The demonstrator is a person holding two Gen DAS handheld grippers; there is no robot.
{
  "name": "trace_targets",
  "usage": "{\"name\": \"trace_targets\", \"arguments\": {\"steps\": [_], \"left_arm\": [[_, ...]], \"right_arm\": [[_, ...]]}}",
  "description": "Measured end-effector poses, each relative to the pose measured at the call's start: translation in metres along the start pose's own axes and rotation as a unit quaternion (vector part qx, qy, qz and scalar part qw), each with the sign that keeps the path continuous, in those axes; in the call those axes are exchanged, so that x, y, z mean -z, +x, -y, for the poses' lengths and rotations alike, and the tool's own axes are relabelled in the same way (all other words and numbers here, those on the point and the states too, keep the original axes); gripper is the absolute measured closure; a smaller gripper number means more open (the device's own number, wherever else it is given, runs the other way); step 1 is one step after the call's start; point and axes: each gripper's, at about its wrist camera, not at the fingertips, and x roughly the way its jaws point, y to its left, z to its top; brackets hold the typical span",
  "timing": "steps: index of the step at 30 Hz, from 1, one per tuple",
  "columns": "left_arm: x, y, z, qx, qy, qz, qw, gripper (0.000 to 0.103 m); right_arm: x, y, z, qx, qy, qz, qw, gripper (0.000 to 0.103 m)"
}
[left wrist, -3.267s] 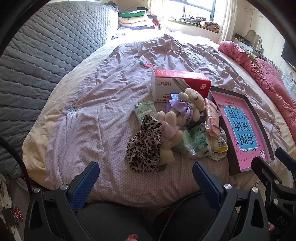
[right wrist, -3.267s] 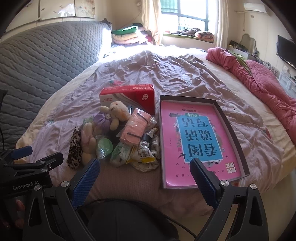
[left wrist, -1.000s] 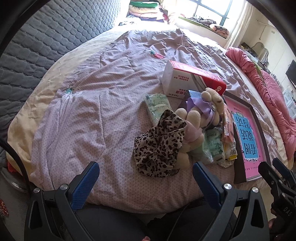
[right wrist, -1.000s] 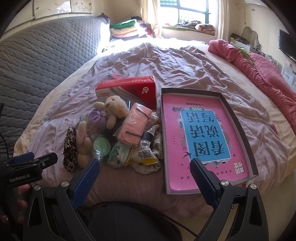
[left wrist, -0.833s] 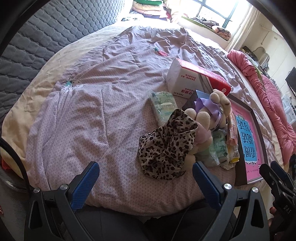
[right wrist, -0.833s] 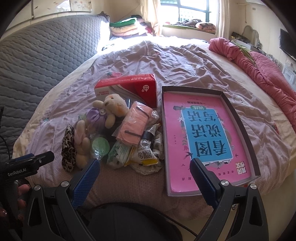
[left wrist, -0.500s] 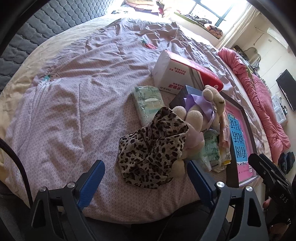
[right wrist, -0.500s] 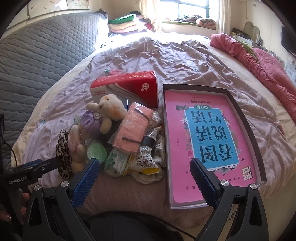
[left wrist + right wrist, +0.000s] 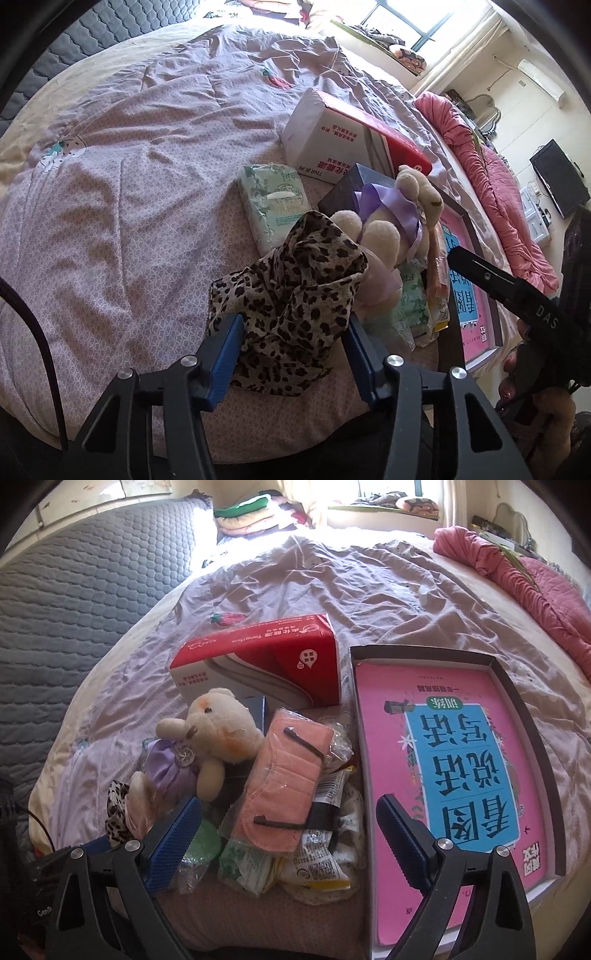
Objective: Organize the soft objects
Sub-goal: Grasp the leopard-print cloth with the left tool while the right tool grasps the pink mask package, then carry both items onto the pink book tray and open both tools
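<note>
A leopard-print cloth (image 9: 295, 288) lies crumpled at the near end of a pile on the lilac bedspread (image 9: 129, 184). My left gripper (image 9: 291, 354) is down over it. Its jaws are closing, and the cloth is between the blue pads (image 9: 225, 358). A cream plush bear (image 9: 218, 734) in a purple dress leans behind the cloth. My right gripper (image 9: 289, 803) hovers over the pile with its jaws wide, just starting to close. A pink mask pack (image 9: 288, 779) and snack packets (image 9: 314, 864) lie below the gap, and neither pad touches them.
A red and white carton (image 9: 266, 664) stands behind the pile. A green tissue pack (image 9: 275, 206) lies to its left. A dark tray (image 9: 532, 734) holding a pink book sits to the right. A pink quilt (image 9: 517, 572) lines the far right, and a grey padded headboard (image 9: 74, 590) lines the left.
My left gripper dropped toward the leopard cloth and its jaws narrowed around it. My right gripper moved forward and down over the pile, which now looks larger.
</note>
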Motion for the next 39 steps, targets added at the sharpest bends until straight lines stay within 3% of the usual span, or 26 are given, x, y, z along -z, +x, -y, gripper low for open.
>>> {"name": "trace_targets", "arguments": {"steps": [7, 9, 10, 15, 28, 39], "left_arm": [[-0.003, 0.006, -0.005, 0.022, -0.007, -0.002, 0.9997, 0.064], [-0.004, 0.007, -0.005, 0.028, -0.002, -0.001, 0.9996, 0.076], [-0.005, 0.006, -0.004, 0.033, 0.0, -0.001, 0.9995, 0.078], [-0.005, -0.002, -0.002, 0.038, 0.009, 0.011, 0.9992, 0.092], [-0.01, -0.04, 0.018, 0.034, 0.032, 0.049, 0.9977, 0.093], [-0.015, -0.063, 0.092, 0.05, 0.103, 0.064, 0.9913, 0.093]], "right_arm": [[-0.003, 0.017, -0.003, 0.006, -0.017, -0.015, 1.0, 0.03], [-0.003, 0.021, -0.003, -0.004, -0.02, -0.021, 1.0, 0.053], [-0.003, 0.023, -0.004, -0.002, -0.024, -0.022, 0.999, 0.054], [0.0, 0.013, -0.002, -0.003, -0.027, -0.002, 1.0, 0.057], [0.001, -0.037, 0.031, -0.01, 0.002, 0.044, 0.999, 0.057], [0.01, -0.08, 0.092, 0.008, 0.048, 0.084, 0.995, 0.057]]}}
